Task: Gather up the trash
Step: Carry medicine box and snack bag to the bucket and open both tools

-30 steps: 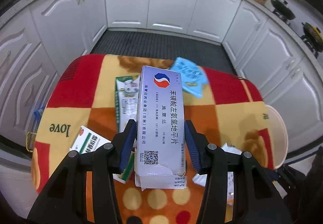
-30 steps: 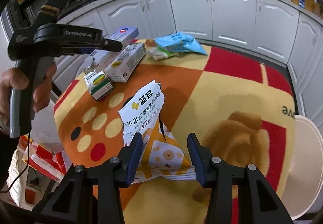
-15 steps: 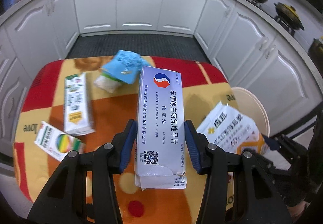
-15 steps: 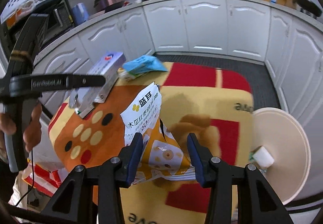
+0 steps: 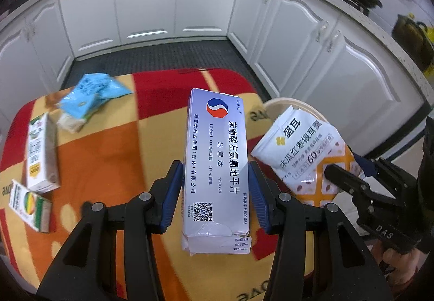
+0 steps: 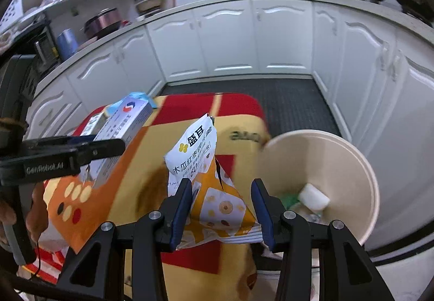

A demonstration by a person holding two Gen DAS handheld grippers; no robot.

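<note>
My left gripper (image 5: pixel 215 187) is shut on a long silver medicine box (image 5: pixel 215 165) and holds it above the table's right part. My right gripper (image 6: pixel 221 208) is shut on a white-and-orange snack bag (image 6: pixel 208 181), held beside a cream trash bin (image 6: pixel 366 165) that stands at the table's right edge. The bin holds a white block (image 6: pixel 313 196) and some green scrap. The bag (image 5: pixel 303 154) and the bin's rim (image 5: pixel 271 105) also show in the left wrist view. The medicine box (image 6: pixel 122 122) and left gripper show at left in the right wrist view.
On the patterned tablecloth (image 5: pixel 114 165) lie a blue packet (image 5: pixel 89 92), a green-and-white carton (image 5: pixel 42 154) and a small white-and-green box (image 5: pixel 28 204). White kitchen cabinets (image 5: pixel 152 8) ring the dark floor mat (image 5: pixel 162 56).
Both grippers have swung right with their loads, toward the trash bin. The bin has come into fuller view beside the snack bag. The items on the table have not moved.
</note>
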